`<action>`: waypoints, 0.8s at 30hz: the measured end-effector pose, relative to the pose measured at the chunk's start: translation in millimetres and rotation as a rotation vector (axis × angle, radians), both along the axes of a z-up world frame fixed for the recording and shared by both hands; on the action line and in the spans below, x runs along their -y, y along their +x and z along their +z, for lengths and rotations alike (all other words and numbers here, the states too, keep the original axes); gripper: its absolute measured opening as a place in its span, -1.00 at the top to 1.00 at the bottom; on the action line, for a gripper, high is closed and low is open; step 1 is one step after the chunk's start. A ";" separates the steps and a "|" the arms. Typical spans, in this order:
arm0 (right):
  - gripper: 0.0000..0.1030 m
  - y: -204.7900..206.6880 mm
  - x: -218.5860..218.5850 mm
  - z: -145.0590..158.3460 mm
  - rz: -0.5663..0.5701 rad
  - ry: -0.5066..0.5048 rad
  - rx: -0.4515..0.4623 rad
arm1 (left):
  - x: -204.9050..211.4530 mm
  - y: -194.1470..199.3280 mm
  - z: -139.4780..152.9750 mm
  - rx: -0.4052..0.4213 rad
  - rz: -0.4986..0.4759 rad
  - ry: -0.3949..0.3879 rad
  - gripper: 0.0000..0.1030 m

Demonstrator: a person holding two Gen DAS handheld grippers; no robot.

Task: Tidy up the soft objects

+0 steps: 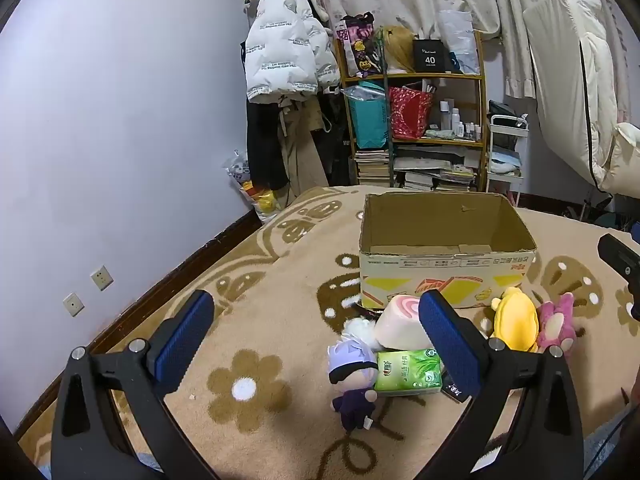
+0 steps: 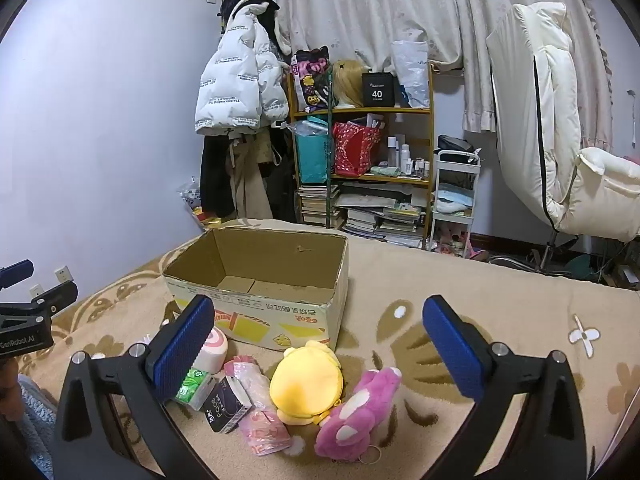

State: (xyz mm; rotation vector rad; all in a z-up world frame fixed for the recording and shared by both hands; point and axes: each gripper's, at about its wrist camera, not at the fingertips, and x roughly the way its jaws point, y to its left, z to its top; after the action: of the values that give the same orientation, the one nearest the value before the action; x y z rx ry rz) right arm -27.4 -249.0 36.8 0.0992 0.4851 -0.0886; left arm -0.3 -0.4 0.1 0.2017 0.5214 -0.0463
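Nothing's getting packed so far: the cardboard box (image 2: 256, 280) is sitting empty, plush toys (image 2: 308, 384) and tissue packs (image 1: 408, 372) lying beside it, left claw (image 1: 316, 340) and right claw (image 2: 320, 344) both released, gripping nothing.

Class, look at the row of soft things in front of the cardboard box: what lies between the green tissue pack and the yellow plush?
In the right wrist view, a dark packet and a pink plastic-wrapped pack lie between the green tissue pack and the yellow plush.

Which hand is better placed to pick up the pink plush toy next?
The right. In its own view the pink plush lies between the open right gripper fingers, low and close. In the left gripper view it sits far off to the side, beyond the yellow plush.
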 end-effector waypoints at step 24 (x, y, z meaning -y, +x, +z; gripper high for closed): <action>-1.00 -0.1 0.1 0.2 -0.001 -0.002 0.002 | 1.7 -0.9 -1.3 -0.006 0.008 -0.013 -0.97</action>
State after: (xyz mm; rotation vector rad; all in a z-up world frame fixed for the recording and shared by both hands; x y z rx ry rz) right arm -27.5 -249.1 37.0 0.0977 0.4831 -0.0896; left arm -1.2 -2.1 -1.2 0.1872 0.5280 -0.0424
